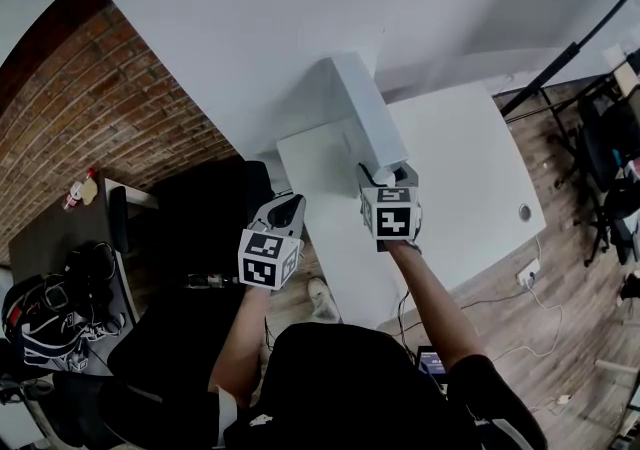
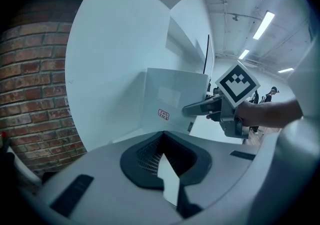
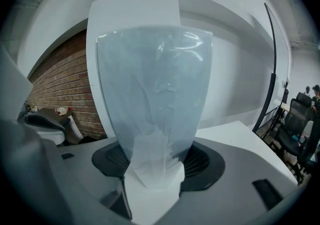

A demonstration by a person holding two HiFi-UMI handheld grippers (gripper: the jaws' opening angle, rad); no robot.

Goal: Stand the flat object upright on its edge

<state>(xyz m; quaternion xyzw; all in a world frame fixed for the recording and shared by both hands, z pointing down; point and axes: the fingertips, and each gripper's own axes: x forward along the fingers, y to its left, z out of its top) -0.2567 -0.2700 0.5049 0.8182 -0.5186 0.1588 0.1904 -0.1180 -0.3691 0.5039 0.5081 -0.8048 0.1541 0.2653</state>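
Observation:
The flat object [image 1: 368, 113] is a thin white panel wrapped in clear film. It stands on edge over the white table [image 1: 470, 188], and I cannot tell if its lower edge touches the top. My right gripper [image 1: 388, 178] is shut on its near edge. In the right gripper view the panel [image 3: 155, 89] rises straight out of the closed right gripper [image 3: 152, 179]. The left gripper view shows the panel [image 2: 170, 101] broadside with a small red sticker, and the right gripper [image 2: 191, 110] pinching its side. My left gripper [image 1: 290, 203] hangs left of the table, its jaws [image 2: 167, 169] shut on nothing.
A black office chair [image 1: 200, 238] stands at the left beside a brick wall [image 1: 100, 108]. A dark side table [image 1: 50, 238] carries a bag and a small bottle [image 1: 80, 188]. A power strip and cables [image 1: 530, 273] lie on the wooden floor at the right.

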